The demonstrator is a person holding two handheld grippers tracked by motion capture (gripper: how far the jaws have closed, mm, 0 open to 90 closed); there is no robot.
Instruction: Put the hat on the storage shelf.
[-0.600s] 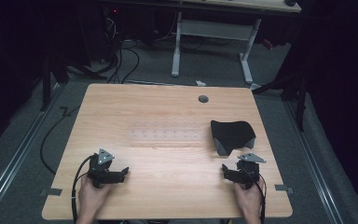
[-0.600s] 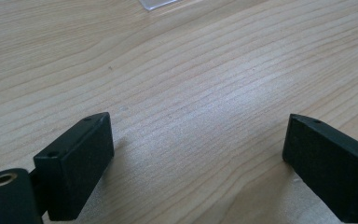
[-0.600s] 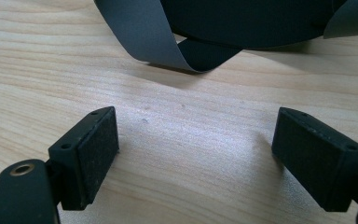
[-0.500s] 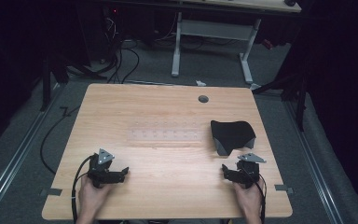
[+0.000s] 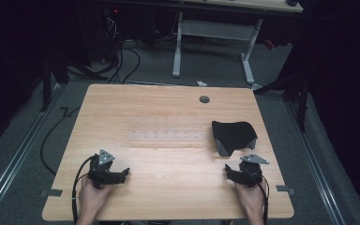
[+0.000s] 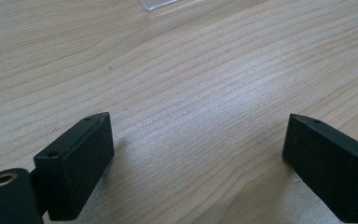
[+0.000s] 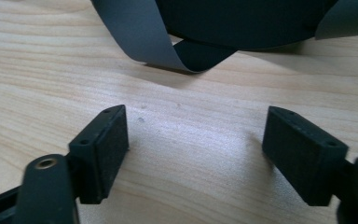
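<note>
A black cap-like thing with a grey lining (image 5: 233, 135) lies on the right part of the wooden table (image 5: 168, 112). Its grey strap and dark body (image 7: 205, 32) sit just ahead of my right gripper (image 7: 196, 149), whose jaws stand wide apart over bare wood. In the high view the right gripper (image 5: 236, 172) rests near the front right edge, a short way in front of the cap. My left gripper (image 5: 117, 174) rests at the front left, open (image 6: 198, 154), with nothing between its jaws. A clear plastic strip (image 5: 166, 136) lies flat at the table's middle.
A round cable hole (image 5: 204, 99) sits near the table's far edge. A corner of the clear strip (image 6: 158, 3) shows far ahead in the left gripper view. Cables trail off the front left edge. Beyond the table stand a white desk frame (image 5: 213, 33) and dark floor cables.
</note>
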